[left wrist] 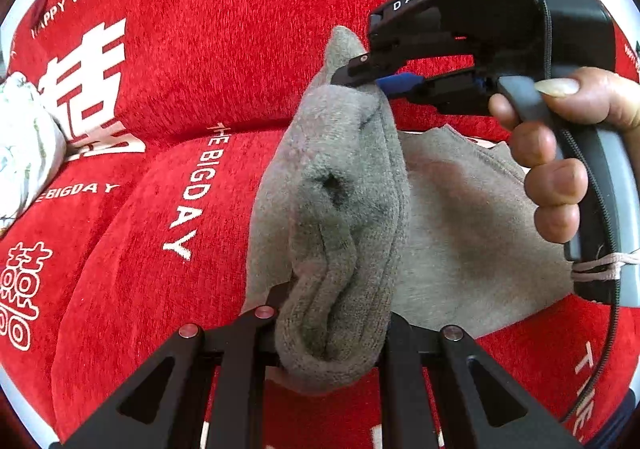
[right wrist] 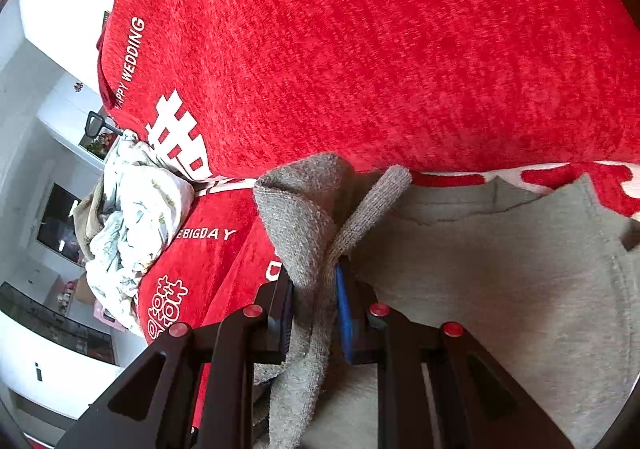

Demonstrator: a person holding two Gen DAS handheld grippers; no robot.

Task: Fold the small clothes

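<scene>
A small grey knitted garment (left wrist: pixel 340 209) lies on a red sofa cover (left wrist: pixel 224 49), one part lifted and bunched between both grippers. My left gripper (left wrist: pixel 330 333) is shut on its ribbed edge at the bottom of the left wrist view. My right gripper (left wrist: pixel 366 83) is shut on the other raised end, higher up. In the right wrist view the right gripper (right wrist: pixel 316 313) pinches a folded grey strip (right wrist: pixel 308 233); the flat rest of the garment (right wrist: pixel 500 281) spreads to the right on the seat.
A crumpled white floral cloth (right wrist: pixel 136 217) lies at the left end of the sofa seat, also in the left wrist view (left wrist: pixel 24 153). The red backrest (right wrist: pixel 380 49) rises behind. Room furniture (right wrist: pixel 52 329) shows beyond the sofa's left edge.
</scene>
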